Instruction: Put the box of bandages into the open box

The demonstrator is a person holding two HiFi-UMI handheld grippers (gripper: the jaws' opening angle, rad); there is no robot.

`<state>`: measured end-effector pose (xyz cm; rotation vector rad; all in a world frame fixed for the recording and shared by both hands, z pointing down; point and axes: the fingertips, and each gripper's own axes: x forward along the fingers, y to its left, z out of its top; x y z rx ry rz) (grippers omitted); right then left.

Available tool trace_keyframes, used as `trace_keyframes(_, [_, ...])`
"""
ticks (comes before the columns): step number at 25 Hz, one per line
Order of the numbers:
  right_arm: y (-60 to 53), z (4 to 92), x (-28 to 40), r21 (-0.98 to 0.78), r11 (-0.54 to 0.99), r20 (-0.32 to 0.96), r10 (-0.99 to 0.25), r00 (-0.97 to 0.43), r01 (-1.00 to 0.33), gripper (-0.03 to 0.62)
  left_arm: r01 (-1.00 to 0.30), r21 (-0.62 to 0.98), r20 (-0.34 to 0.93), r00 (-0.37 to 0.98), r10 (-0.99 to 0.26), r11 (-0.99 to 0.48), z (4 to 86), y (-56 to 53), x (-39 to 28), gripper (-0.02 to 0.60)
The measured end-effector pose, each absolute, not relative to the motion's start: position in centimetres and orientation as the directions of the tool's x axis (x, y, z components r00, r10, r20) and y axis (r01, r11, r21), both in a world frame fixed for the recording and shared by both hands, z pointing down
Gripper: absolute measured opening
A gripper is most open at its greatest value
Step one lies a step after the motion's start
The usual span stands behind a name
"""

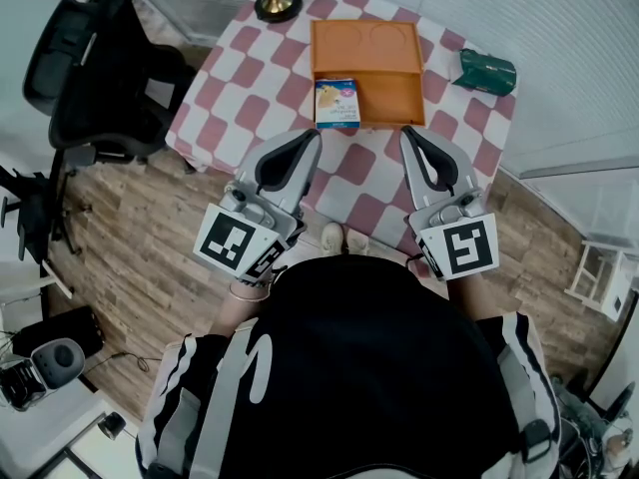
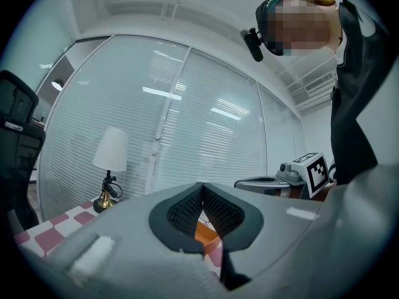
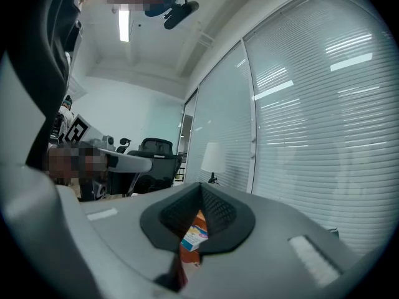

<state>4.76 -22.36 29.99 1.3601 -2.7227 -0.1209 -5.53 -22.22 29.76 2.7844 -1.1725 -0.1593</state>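
Observation:
The bandage box (image 1: pixel 336 104), white and blue with a picture on it, lies at the near left corner of the open orange box (image 1: pixel 384 68) on the checkered table (image 1: pixel 240 88). I cannot tell whether it rests inside the orange box or just overlaps its edge. Both grippers hover at the table's near edge, short of the boxes. My left gripper (image 1: pixel 315 138) is shut and holds nothing; the orange box (image 2: pixel 203 230) shows below its tips (image 2: pixel 201 185). My right gripper (image 1: pixel 407 133) is shut and holds nothing too; the bandage box (image 3: pixel 194 237) shows through the gap under its tips (image 3: pixel 201 187).
A green packet (image 1: pixel 487 71) lies at the table's right edge. A lamp with a brass foot (image 1: pixel 277 0) stands at the far side. A black office chair (image 1: pixel 100 68) stands left of the table on the wooden floor. Window blinds run behind the table.

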Motion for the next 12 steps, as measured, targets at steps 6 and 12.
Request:
trace_keyframes(6, [-22.47, 30.03, 4.83, 0.109, 0.598, 0.056, -0.801, -0.595, -0.794, -0.002, -0.705, 0.145, -0.054, 0.695, -0.717, -0.695, 29.64, -22.24, -5.54, 0.000])
trace_keyframes(12, [-22.45, 29.99, 4.79, 0.111, 0.600, 0.057, -0.800, -0.597, -0.792, -0.002, -0.706, 0.142, -0.054, 0.694, -0.718, -0.693, 29.55, -22.23, -5.62, 0.000])
